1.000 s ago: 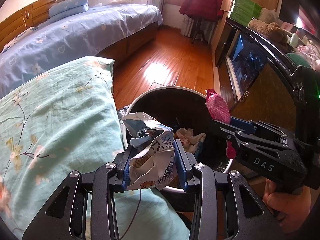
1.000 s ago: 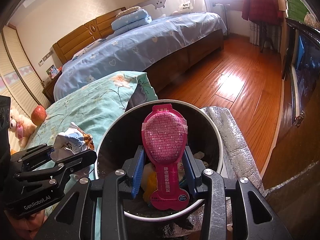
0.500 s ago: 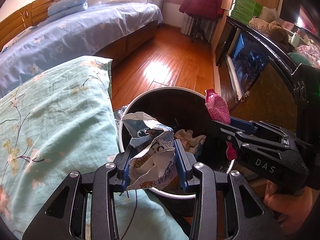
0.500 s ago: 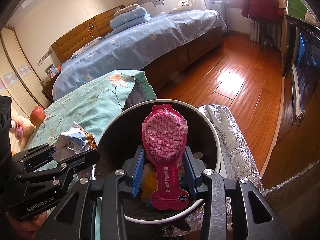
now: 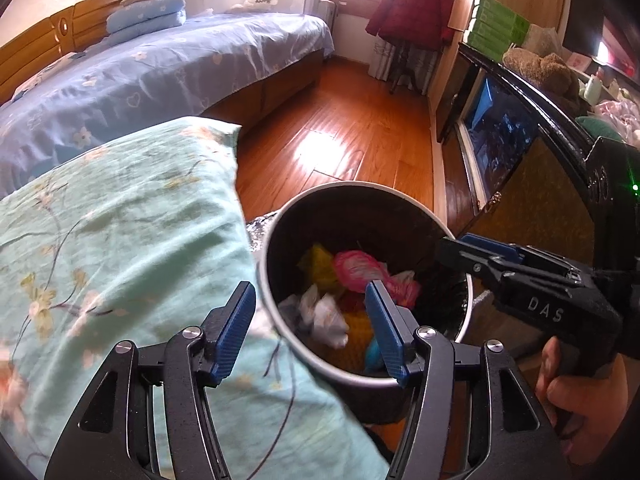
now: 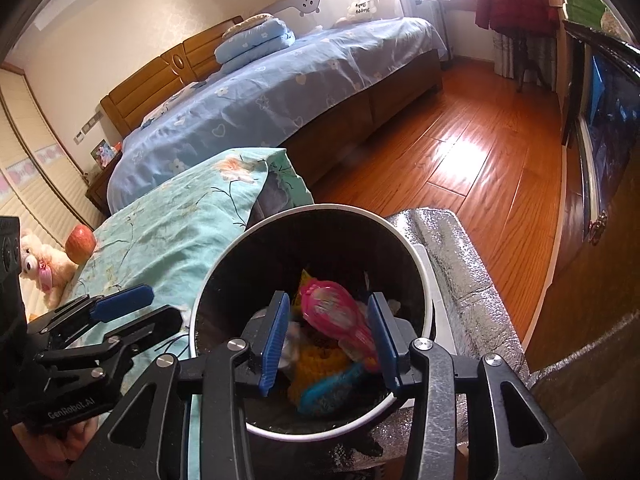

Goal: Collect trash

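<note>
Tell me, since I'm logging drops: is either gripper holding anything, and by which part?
Nothing is held. The left gripper, its fingers just opened, and the right gripper are empty; the crumpled white wrapper and pink plastic packet lie in the round black bin.

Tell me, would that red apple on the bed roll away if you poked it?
Probably a little. The apple is round and looks smooth, so a poke could start it rolling. But it rests on the soft bedspread right beside a teddy, which would likely stop it.
</note>
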### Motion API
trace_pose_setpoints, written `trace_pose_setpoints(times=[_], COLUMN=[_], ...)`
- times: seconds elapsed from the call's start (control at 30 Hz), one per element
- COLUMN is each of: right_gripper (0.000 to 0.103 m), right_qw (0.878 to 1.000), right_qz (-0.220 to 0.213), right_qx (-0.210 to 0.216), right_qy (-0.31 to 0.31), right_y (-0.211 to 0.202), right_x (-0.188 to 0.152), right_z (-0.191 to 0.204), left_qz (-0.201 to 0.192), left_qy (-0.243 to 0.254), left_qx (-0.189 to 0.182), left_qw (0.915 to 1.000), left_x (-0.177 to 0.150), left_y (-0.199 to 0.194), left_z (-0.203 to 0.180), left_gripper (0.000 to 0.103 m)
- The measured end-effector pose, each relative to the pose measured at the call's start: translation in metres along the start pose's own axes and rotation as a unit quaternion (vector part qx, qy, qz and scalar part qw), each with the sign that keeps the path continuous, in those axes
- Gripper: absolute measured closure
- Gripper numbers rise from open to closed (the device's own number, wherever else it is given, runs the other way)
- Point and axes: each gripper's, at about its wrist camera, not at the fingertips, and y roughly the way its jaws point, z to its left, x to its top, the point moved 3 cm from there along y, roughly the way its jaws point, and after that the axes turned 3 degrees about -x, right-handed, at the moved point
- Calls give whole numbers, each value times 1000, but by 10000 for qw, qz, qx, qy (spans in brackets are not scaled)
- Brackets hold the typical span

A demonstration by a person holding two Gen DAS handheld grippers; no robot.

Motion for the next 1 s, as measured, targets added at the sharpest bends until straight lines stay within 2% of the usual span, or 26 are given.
trace_pose_setpoints(times=[0.07,0.13,0.37,0.6,0.67,0.7,0.83,0.9,1.0], right_gripper=[60,56,33,23,19,17,14,6,0], right_qw=[10000,9999,9992,9960,9945,9930,9873,9832,9736], right_qz=[-38,-89,-291,-694,-848,-988,-1407,-1628,-2049], right_qx=[22,59,244,342,374,403,415,412,454], right_qy=[2,3,-112,-442,-487,-498,-616,-713,-903], right_y=[-5,-9,-26,-54,-65,-73,-100,-114,-136], right_x=[-2,-5,-30,-45,-46,-46,-44,-44,-51], right_z=[3,8,46,93,103,109,126,136,152], left_qz=[-50,-118,-441,-945,-1186,-1296,-1661,-1846,-2251], left_qy=[-81,-192,-566,-821,-841,-854,-938,-1011,-1123], left_qx=[40,51,272,602,786,879,1143,1238,1559], left_qw=[9999,9997,9970,9903,9862,9840,9750,9697,9552], left_x=[-8,-19,-58,-78,-83,-86,-102,-110,-126], left_y=[-9,-19,-62,-116,-136,-145,-180,-196,-218], left_z=[8,15,42,65,70,72,82,85,88], left_gripper=[45,45,44,42,31,30,28,27,8])
